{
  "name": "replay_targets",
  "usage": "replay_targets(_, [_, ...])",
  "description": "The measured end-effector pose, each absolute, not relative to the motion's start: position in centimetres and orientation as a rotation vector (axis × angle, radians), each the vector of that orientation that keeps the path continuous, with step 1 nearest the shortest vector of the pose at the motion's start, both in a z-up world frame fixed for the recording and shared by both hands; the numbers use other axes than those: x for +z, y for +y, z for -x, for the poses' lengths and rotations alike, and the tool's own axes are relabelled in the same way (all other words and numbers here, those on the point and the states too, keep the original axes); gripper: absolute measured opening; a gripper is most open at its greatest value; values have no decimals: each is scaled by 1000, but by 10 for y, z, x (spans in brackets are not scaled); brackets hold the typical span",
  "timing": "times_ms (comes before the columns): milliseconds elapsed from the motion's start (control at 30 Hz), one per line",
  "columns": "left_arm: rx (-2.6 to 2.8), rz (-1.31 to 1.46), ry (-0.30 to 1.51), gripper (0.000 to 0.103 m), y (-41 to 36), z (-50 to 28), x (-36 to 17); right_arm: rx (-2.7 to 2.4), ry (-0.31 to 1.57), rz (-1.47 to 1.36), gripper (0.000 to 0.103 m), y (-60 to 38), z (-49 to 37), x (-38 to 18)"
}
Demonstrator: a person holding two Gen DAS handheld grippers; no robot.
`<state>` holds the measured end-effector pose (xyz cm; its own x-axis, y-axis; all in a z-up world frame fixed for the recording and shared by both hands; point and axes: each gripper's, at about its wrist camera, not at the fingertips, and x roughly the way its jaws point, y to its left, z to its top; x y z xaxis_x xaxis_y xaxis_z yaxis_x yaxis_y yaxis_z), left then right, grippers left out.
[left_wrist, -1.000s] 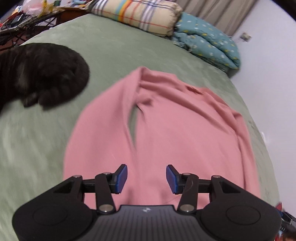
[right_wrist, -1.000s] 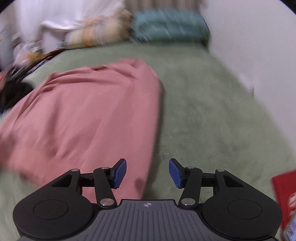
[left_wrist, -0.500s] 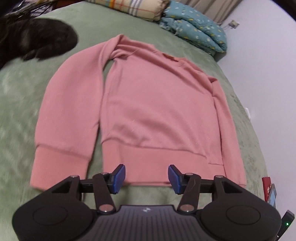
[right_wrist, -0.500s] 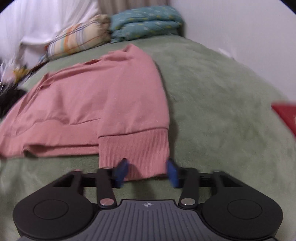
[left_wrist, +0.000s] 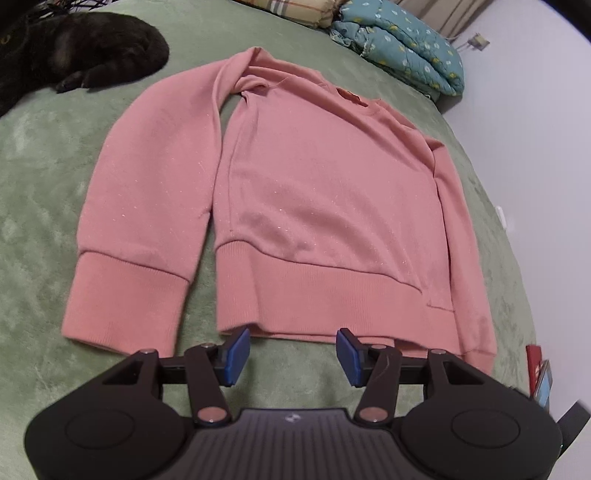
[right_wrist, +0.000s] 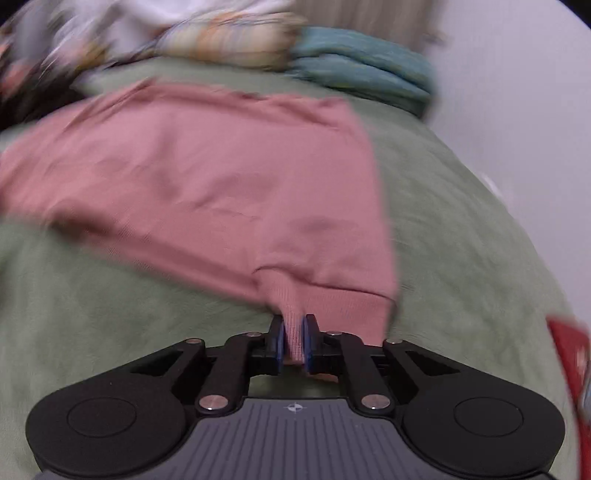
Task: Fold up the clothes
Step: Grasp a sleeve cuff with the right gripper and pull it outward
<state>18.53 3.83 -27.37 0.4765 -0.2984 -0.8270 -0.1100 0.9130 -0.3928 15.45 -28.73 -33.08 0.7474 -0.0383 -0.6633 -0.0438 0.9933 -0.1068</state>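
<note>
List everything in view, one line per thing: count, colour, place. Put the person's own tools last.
sweatshirt: one, pink, spread flat mid-bed, hem nearest the camera
blanket: one, green, covering the bed under everything
cat: one, black, lying far left on the blanket
quilt: one, teal with small flowers, folded at the far end of the bed
pillow: one, plaid, beside the quilt
red item: one, at the bed's right edge, unclear what
left tool: open, just short of the hem
right tool: just closed, pinching the sweatshirt's ribbed cuff
</note>
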Motion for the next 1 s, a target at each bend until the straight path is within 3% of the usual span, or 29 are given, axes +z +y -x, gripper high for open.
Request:
replay_targets(233, [-61, 474, 1068, 51, 59, -182, -278, -268, 436, 271, 10, -375, -167, -218])
replay_targets(400, [-85, 487, 1083, 51, 52, -178, -280, -335, 340, 425, 10, -403, -195, -179])
replay_targets(533, [-91, 464, 1083, 51, 48, -176, -279, -271, 399, 537, 10, -403, -207, -199])
replay_targets(733, [-87, 445, 1119, 51, 48, -178, -284, 50, 751, 692, 11, -386, -193, -309])
replay_targets(767, [-88, 437, 1124, 51, 47, -179, -284, 103, 821, 695, 12, -382, -184, -330])
replay_targets(833, [-92, 425, 1132, 51, 46, -180, -285, 136, 863, 649, 34, -379, -172, -346])
replay_targets(900, [-92, 418, 1138, 51, 44, -182, -285, 139, 861, 530, 47, -382, -159, -348])
replay_targets(1000, [-92, 414, 1145, 52, 40, -186, -288, 88, 840, 164, 57, -412, -149, -335])
